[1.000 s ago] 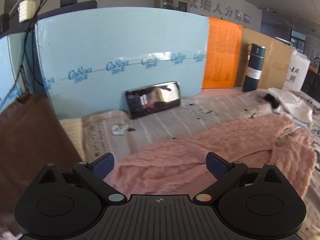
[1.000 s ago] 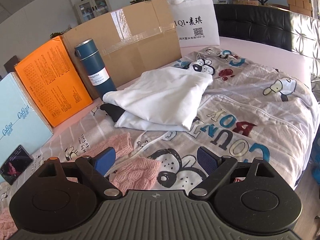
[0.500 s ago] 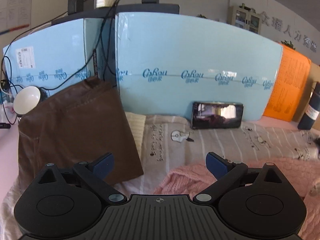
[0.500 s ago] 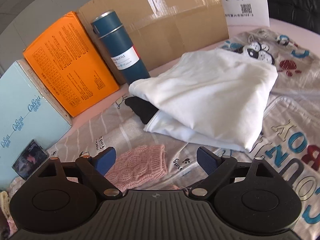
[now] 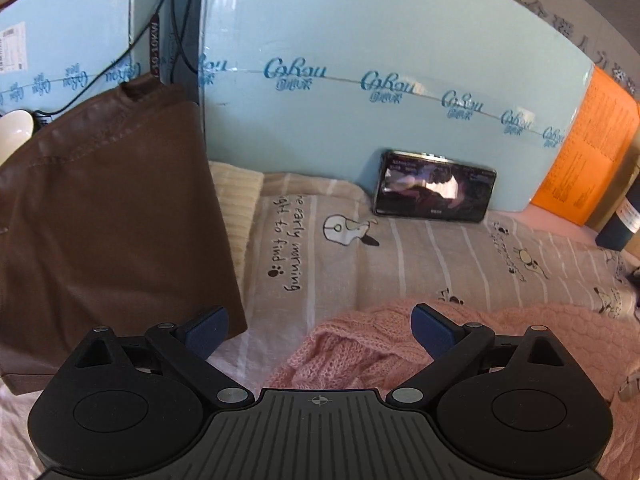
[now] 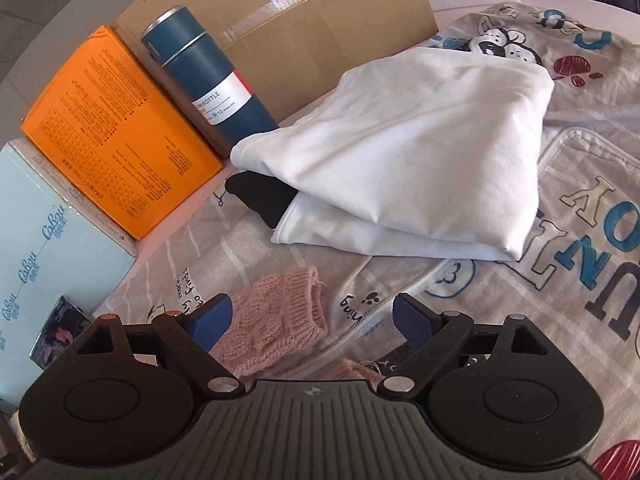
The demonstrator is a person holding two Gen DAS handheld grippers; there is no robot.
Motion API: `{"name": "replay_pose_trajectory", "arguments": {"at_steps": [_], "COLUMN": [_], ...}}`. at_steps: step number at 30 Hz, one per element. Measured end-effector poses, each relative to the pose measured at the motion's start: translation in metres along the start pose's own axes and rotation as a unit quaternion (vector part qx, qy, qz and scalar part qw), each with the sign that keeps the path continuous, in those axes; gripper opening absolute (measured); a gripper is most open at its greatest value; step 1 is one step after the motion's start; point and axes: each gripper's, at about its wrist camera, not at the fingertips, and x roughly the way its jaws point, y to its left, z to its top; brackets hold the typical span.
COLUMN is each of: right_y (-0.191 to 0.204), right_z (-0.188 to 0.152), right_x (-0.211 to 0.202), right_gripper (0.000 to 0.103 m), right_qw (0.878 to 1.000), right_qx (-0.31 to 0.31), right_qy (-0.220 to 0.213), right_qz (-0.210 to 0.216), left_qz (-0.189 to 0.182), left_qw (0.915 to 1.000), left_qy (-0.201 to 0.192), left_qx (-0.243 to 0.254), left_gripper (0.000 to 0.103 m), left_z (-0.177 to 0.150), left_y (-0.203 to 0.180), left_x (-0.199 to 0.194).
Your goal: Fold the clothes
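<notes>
Left gripper [image 5: 320, 330]: spread wide, nothing between the blue pads [image 5: 206, 334], poised low over the bedsheet [image 5: 420, 256]. Right pad at the near edge of the pink knit sweater [image 5: 520, 344], which lies rumpled on the sheet and runs off to the right. Just left of the left pad, a brown leather-like garment [image 5: 108, 216], draped and reaching down to the sheet. Behind it, a strip of cream ribbed fabric [image 5: 236, 200]. Further back, a phone [image 5: 434, 192] leaning on its long edge against a pale blue box [image 5: 380, 40] printed with a repeated logo; an orange box [image 5: 592, 152] next along to the right.

Right gripper [image 6: 312, 316]: likewise wide open and empty, held just above the sheet. Between the fingers, nearer the left pad, the ribbed cuff of the pink sweater's sleeve [image 6: 280, 312], lying flat; a white zip line of the bedding running up between the pads. Beyond, a loosely folded white garment [image 6: 420, 152] with a dark piece [image 6: 260, 196] poking out from its left end. Behind that, a dark teal bottle [image 6: 212, 80] standing upright against a cardboard box [image 6: 320, 28], with the orange box and pale blue box to its left.
</notes>
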Motion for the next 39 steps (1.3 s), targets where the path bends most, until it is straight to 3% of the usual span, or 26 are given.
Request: {"name": "replay_pose_trajectory", "arguments": {"at_steps": [8, 12, 16, 17, 18, 20, 21, 22, 30, 34, 39], "right_y": [0.004, 0.019, 0.034, 0.038, 0.042, 0.048, 0.050, 0.052, 0.074, 0.068, 0.045], "right_z": [0.006, 0.006, 0.000, -0.001, -0.002, -0.003, -0.003, -0.002, 0.009, 0.007, 0.008], "right_x": [0.007, 0.028, 0.046, 0.048, 0.050, 0.051, 0.050, 0.049, 0.041, 0.051, 0.023], "right_gripper": [0.082, 0.081, 0.080, 0.070, 0.052, 0.042, 0.022, 0.014, 0.012, 0.013, 0.039], "right_qw": [1.000, 0.999, 0.996, 0.995, 0.994, 0.992, 0.991, 0.990, 0.977, 0.977, 0.985], "right_qx": [-0.007, -0.037, -0.077, -0.087, -0.096, -0.118, -0.127, -0.136, -0.213, -0.210, -0.164], "right_qy": [0.008, 0.023, 0.024, 0.023, 0.025, 0.029, 0.031, 0.033, -0.017, 0.013, 0.003], "right_qz": [0.004, 0.005, -0.032, -0.038, -0.040, -0.043, -0.035, -0.027, -0.023, -0.043, -0.047], "left_qz": [-0.002, 0.015, 0.014, 0.015, 0.016, 0.018, 0.019, 0.020, 0.028, 0.031, 0.036], "left_qw": [0.9984, 0.9985, 0.9978, 0.9977, 0.9974, 0.9967, 0.9962, 0.9956, 0.9908, 0.9916, 0.9924], "left_qy": [0.056, 0.043, 0.039, 0.032, 0.026, 0.013, 0.006, 0.000, -0.040, -0.044, -0.050], "left_qx": [-0.004, 0.031, 0.051, 0.058, 0.065, 0.078, 0.085, 0.091, 0.126, 0.118, 0.107], "left_gripper": [0.090, 0.088, 0.061, 0.050, 0.043, 0.021, 0.019, 0.019, 0.020, 0.037, 0.059], "left_z": [-0.027, -0.035, -0.035, -0.032, -0.030, -0.026, -0.023, -0.021, -0.011, -0.017, -0.024], "left_y": [-0.007, -0.017, -0.025, -0.027, -0.029, -0.033, -0.035, -0.037, -0.044, -0.037, -0.028], "left_x": [0.028, 0.026, 0.023, 0.021, 0.020, 0.016, 0.015, 0.013, -0.005, -0.020, -0.039]}}
